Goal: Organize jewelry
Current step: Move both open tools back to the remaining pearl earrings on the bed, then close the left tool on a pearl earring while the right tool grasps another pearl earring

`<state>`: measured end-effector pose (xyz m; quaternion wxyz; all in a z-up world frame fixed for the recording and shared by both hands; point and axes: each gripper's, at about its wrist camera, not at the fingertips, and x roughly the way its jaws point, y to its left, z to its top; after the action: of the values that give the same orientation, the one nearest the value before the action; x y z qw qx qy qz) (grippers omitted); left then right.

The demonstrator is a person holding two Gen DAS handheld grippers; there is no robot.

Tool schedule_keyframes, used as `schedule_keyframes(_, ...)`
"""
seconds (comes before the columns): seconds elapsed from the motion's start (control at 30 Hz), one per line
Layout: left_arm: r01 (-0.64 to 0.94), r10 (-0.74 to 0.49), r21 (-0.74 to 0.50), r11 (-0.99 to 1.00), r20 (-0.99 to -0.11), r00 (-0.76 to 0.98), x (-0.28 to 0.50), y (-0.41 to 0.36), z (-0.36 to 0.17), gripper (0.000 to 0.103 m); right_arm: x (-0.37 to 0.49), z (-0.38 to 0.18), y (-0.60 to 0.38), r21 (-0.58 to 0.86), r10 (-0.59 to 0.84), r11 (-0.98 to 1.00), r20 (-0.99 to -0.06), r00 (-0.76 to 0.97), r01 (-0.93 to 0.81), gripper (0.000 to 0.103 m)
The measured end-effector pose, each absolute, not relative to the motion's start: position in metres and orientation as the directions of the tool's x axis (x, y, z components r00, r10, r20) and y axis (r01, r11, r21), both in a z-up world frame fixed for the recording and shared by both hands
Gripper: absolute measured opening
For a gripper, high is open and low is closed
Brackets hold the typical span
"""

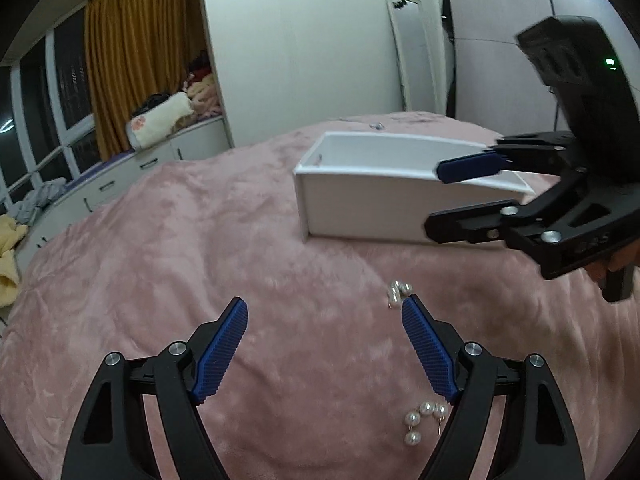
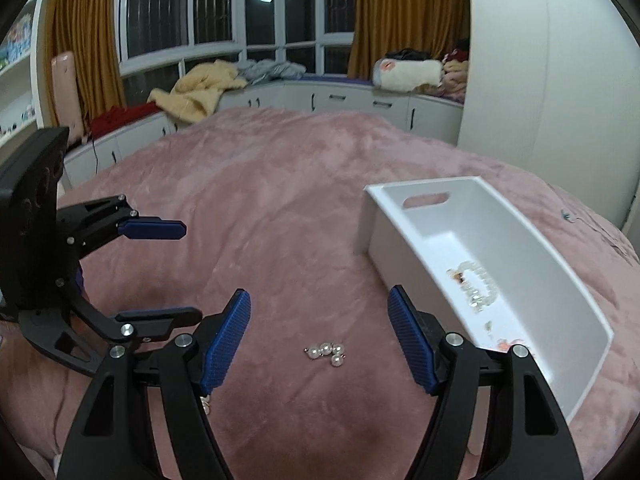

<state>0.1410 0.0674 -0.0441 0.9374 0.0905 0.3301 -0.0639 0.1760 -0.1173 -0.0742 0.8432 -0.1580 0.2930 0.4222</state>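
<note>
1. Hovering over the pink plush bedspread [image 2: 280,184], the right gripper [image 2: 318,340] has its blue ribbed fingers [image 2: 226,340] spread wide and holds nothing; a small cluster of white pearl earrings [image 2: 326,351] lies on the fabric between them.
2. The left gripper [image 1: 324,348] is likewise wide and empty. In its view that cluster [image 1: 398,290] sits at about one o'clock, just beside its right fingertip, and a second curved pearl piece [image 1: 424,418] lies at about five o'clock, partly under the finger.
3. The white rectangular plastic bin with a handle slot [image 2: 424,200] stands at about two o'clock from the right gripper and already contains a clear beaded bracelet [image 2: 478,284].
4. Judged risks: the pearls are tiny and sunk in soft pile, so closing fingers may pinch fabric or scatter them; a loose grip could drop a piece short of the bin; the two grippers are near and could collide.
</note>
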Motion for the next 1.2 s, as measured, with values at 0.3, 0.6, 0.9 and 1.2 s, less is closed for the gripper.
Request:
schedule_keyframes(0.3,0.359,-0.192,0.1,0.928,-0.697,0.691,0.128,0.056,-0.087,0.081,0.19,-0.122,-0.101,0.015,0.602,0.585,-0.678,0.422,-0.811,0.07)
schedule_keyframes(0.6,0.443,-0.25,0.057,0.895,-0.758,0.603,0.125,0.046,-0.114,0.067,0.205,-0.156,-0.096,0.076,0.592,0.583,-0.722,0.359,-0.809,0.067)
schedule_keyframes(0.9,0.436,-0.252,0.041,0.899,-0.766,0.592,0.129,0.05,-0.124,0.053,0.211,-0.174,-0.107,0.205,0.642,0.537,-0.728,0.239,-0.818,0.033)
schedule_keyframes(1.2,0.405,-0.238,0.026,0.914,-0.774,0.586,0.133,0.054,-0.125,0.029,0.212,-0.171,-0.112,0.237,0.664,0.508,-0.72,0.201,-0.828,0.019)
